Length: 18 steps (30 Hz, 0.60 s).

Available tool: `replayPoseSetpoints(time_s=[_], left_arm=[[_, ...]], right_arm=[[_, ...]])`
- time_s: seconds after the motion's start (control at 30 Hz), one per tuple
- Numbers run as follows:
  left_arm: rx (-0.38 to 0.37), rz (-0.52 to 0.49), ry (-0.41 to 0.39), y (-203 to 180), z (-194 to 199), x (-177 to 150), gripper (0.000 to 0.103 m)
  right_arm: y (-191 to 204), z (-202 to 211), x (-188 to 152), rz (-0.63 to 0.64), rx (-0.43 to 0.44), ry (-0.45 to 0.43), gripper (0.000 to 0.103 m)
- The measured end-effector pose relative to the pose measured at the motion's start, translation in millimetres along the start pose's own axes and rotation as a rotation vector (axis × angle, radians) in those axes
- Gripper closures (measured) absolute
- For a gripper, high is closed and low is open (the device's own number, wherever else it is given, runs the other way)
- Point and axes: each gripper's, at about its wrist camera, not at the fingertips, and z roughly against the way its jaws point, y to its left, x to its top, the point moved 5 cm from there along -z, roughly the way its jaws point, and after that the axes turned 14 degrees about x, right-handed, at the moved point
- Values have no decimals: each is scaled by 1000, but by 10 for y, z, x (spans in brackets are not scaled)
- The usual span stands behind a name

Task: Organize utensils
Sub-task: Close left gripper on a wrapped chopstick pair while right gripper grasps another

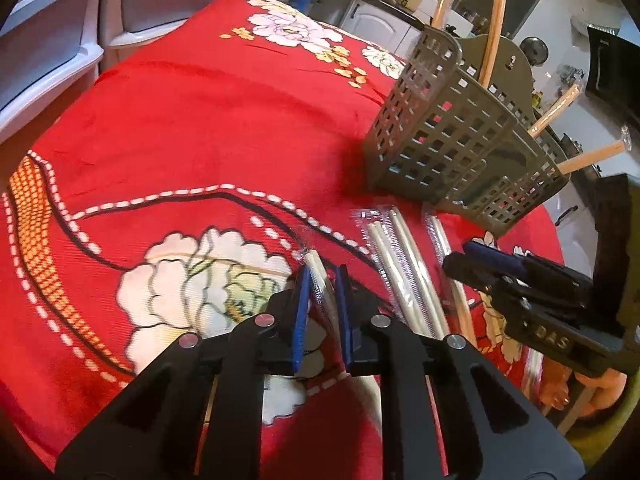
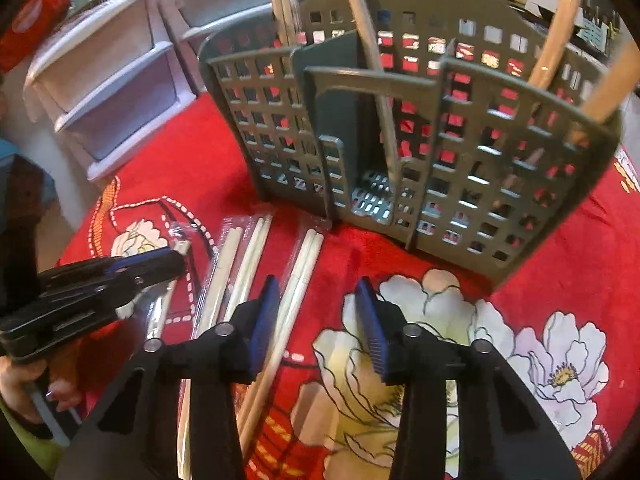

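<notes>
- Left gripper (image 1: 324,276), at 6 o'clock in the left wrist view, is clenched on a plastic-wrapped pair of chopsticks (image 1: 316,264) lying on the red floral cloth (image 1: 180,128)
- Right gripper (image 2: 316,300) is released; its pads straddle another wrapped pair (image 2: 298,276) without pressing it
- Grey slotted utensil caddy (image 2: 460,152) stands at 12 o'clock, already holding upright chopsticks
- More wrapped pairs (image 2: 236,272) lie at 9 o'clock
</notes>
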Motion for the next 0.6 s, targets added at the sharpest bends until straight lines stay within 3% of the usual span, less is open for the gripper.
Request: replayPoseSetpoints(time_s=[0.37, 0.6], left_arm=[[-10, -19, 8, 105, -5, -4, 93], [3, -32, 4, 64, -48, 22, 93]], right_arm=[[79, -282, 152, 27, -70, 16, 71], [142, -418, 280, 36, -75, 22, 87]])
